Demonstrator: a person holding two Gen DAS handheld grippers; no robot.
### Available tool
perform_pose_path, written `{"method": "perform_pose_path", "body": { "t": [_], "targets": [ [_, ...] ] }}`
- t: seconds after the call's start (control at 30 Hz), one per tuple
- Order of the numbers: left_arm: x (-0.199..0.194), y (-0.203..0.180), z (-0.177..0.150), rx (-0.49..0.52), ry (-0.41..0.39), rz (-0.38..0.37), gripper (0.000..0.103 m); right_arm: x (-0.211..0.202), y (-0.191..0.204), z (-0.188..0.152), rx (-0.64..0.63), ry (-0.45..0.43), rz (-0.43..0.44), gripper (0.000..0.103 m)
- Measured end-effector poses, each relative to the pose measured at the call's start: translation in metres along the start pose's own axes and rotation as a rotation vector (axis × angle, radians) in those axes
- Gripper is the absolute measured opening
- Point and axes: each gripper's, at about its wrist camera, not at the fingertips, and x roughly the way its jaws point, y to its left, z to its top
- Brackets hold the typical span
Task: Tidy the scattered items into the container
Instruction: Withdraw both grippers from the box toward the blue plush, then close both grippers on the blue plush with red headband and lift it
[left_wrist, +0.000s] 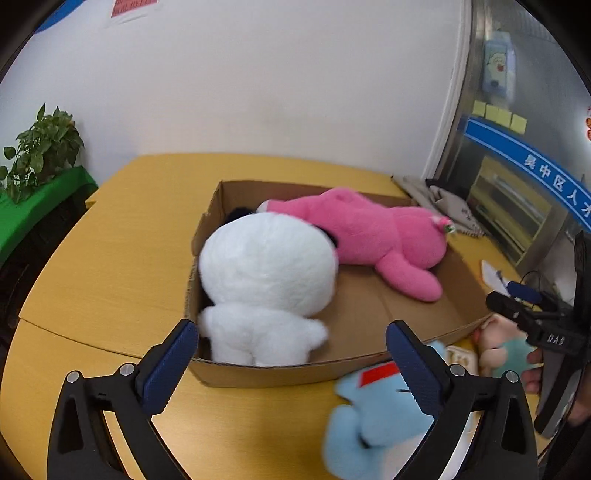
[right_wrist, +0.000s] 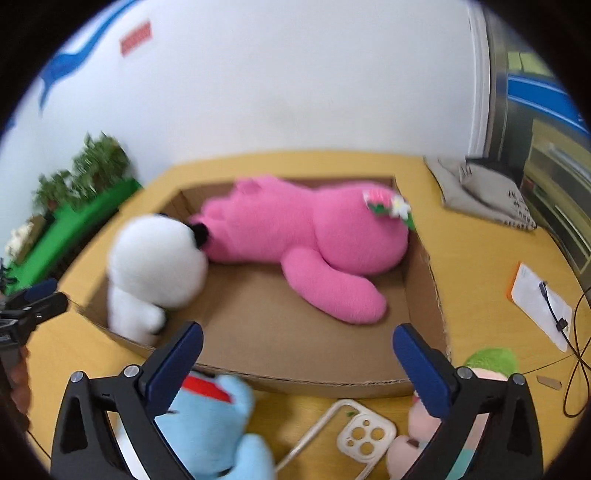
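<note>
Left to right. A potted plant (left_wrist: 42, 147) on a green cloth (left_wrist: 33, 210) stands at the far left, beyond the yellow table (left_wrist: 110, 258). On the table lies an open cardboard box (left_wrist: 280, 373). In its left end sits a white plush toy (left_wrist: 266, 280), its head against a pink plush toy (left_wrist: 373, 232) that lies along the far side of the box, one limb stretched toward the middle of the box floor. The left gripper (left_wrist: 291, 354) hangs over the near wall of the box, jaws spread wide and empty — no pad touches the white plush. The right gripper (right_wrist: 297, 354) is likewise released, nothing between its fingers, above the near rim.

Outside the box, against its near wall: a light-blue plush toy (right_wrist: 218, 417), a clear phone case (right_wrist: 364, 432) and a pale pink plush with a green top (right_wrist: 487, 363). At far right — a grey cloth bag (right_wrist: 476, 192) and a white card with a cable (right_wrist: 535, 299)
</note>
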Motion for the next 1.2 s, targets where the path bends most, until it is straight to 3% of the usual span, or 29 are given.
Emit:
{"method": "perform_pose_path", "body": {
  "t": [0.1, 0.3, 0.67, 0.77, 0.93, 1.03, 1.2],
  "targets": [
    [-0.008, -0.019, -0.003, 0.006, -0.020, 0.010, 0.103, -0.013, -0.004, -0.001, -0.003, -0.025, -0.049, 0.103],
    [-0.005, -0.036, -0.012, 0.019, 0.014, -0.006, 0.103, -0.038, -0.006, -0.017, -0.036, -0.047, -0.131, 0.103],
    [-0.001, -0.037, -0.027, -0.012, 0.075, -0.099, 0.103, -0.044, -0.010, -0.031, -0.023, -0.017, -0.087, 0.103],
    [0.003, -0.033, -0.033, -0.020, 0.101, -0.129, 0.103, -0.043, -0.012, -0.035, 0.002, 0.008, -0.039, 0.103],
    [0.013, -0.017, -0.055, -0.041, 0.172, -0.162, 0.103, -0.045, -0.012, -0.055, 0.056, 0.078, 0.134, 0.103],
    [0.023, -0.003, -0.072, -0.083, 0.233, -0.191, 0.102, -0.036, -0.004, -0.083, 0.080, 0.169, 0.245, 0.103],
    [0.042, 0.000, -0.095, -0.132, 0.319, -0.322, 0.100, -0.011, 0.012, -0.121, 0.104, 0.290, 0.331, 0.103]
  ]
}}
